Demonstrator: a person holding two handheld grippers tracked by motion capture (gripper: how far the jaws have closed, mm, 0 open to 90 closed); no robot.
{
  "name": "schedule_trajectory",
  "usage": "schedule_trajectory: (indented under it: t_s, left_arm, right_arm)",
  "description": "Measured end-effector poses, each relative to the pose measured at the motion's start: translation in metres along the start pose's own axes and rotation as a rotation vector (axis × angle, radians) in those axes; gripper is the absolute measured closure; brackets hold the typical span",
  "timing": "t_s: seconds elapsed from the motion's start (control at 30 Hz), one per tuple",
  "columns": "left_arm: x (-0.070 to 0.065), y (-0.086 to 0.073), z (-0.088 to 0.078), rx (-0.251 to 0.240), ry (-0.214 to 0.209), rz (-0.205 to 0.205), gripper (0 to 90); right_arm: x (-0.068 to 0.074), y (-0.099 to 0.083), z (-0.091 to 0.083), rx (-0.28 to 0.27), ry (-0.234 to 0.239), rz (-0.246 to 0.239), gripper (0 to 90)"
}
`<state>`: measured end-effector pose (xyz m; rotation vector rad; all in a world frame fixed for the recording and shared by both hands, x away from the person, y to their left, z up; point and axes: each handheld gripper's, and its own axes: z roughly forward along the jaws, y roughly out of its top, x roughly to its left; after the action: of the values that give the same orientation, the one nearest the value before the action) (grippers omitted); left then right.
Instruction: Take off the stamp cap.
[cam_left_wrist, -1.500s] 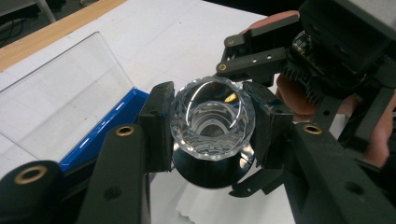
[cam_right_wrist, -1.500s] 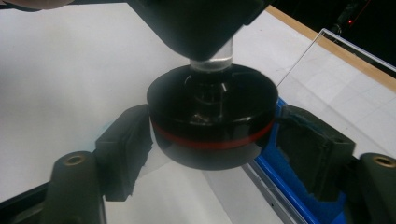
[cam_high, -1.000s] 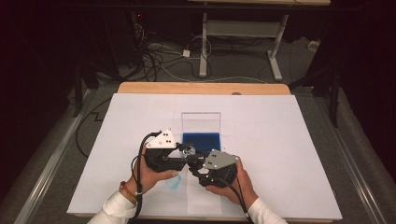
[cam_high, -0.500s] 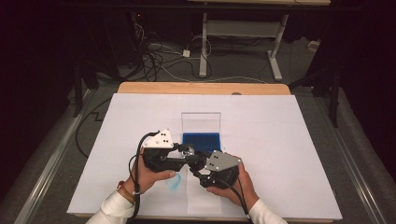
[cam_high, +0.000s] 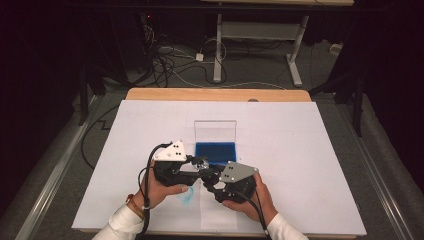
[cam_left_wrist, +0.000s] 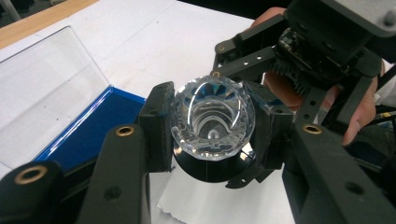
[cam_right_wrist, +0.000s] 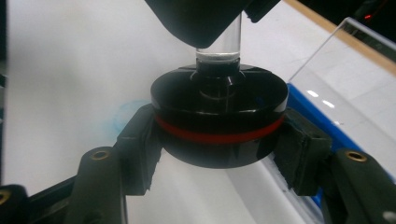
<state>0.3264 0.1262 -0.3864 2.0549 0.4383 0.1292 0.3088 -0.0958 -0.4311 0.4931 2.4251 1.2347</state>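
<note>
While the left gripper (cam_left_wrist: 211, 123) clamps the clear faceted glass top (cam_left_wrist: 212, 119), the right gripper (cam_right_wrist: 219, 140) grips its round black red-ringed base (cam_right_wrist: 218, 122). An open blue case (cam_high: 215, 150) lies just beyond.

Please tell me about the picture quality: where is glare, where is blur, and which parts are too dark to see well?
High view: the room behind the table is very dark, and the grippers look soft. Left gripper view: the clear faceted piece is sharp with bright glints; the open box's clear lid shows pale reflections. Right gripper view: the black disc with a red ring is sharp, its gloss reflects light; the near jaws look blurred.
</note>
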Motion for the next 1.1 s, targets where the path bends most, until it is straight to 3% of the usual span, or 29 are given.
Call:
schedule_trajectory:
  t_s: [0.47, 1.1]
  left_arm:
    - [-0.0016, -0.0045, -0.0002, -0.019, 0.005, 0.009, 55.0]
    - [-0.0021, -0.0075, -0.0008, -0.010, 0.008, 0.031, 55.0]
  right_arm:
    - [-0.0017, 0.0003, 0.0003, 0.018, 0.029, 0.028, 39.0]
    - [-0.0040, -0.0001, 0.0025, 0.040, 0.052, 0.056, 39.0]
